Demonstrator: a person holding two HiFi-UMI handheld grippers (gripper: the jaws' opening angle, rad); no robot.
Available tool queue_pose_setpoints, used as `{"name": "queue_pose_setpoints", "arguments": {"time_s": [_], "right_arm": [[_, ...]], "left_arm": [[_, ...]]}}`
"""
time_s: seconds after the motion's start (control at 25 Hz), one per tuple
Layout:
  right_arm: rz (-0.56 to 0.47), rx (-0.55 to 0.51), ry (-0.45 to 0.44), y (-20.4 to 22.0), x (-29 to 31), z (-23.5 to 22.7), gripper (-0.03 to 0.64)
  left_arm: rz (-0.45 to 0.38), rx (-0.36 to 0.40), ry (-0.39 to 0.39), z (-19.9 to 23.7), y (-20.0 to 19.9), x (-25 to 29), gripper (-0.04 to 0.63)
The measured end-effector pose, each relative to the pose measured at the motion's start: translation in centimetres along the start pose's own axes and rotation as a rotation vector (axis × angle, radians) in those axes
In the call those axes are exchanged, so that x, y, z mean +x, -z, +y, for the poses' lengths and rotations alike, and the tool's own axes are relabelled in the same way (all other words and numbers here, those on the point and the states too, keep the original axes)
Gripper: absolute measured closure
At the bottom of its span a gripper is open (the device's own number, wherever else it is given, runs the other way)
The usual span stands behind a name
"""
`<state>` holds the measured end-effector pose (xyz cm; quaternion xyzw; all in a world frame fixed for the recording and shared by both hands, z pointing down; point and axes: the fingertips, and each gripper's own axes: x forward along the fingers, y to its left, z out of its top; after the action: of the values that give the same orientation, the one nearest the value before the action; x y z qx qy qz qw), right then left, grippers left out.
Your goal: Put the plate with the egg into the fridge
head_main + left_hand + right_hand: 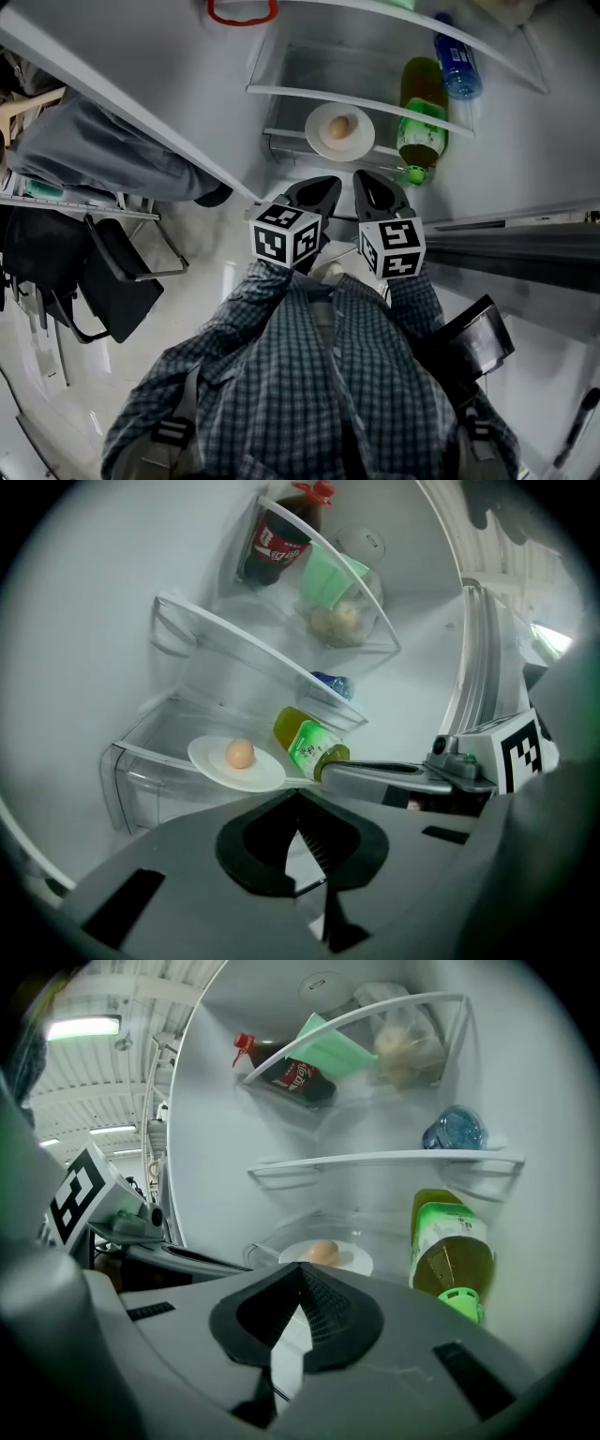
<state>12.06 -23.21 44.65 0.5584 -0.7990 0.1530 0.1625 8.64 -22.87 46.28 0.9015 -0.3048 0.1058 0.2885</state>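
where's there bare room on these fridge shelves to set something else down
Barest: the middle shelf, open from its left end to the blue bottle. On the lower shelf, a strip lies free left of the plate. Its right side is crowded by the green-capped bottle; the top shelf by the cola bottle and green bag.

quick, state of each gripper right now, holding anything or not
Left gripper: shut, holding nothing.
Right gripper: shut, holding nothing.
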Motion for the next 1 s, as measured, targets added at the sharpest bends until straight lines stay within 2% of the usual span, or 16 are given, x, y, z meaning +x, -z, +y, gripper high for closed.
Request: {"name": "queue_pose_setpoints", "arguments": {"time_s": [1.0], "right_arm": [[0.008,-0.001,-0.007,0.2,-0.03,0.18,0.611]], "left_arm": [[0.005,-0.018,-0.014,0.35,0.26,0.1,0.588]]}}
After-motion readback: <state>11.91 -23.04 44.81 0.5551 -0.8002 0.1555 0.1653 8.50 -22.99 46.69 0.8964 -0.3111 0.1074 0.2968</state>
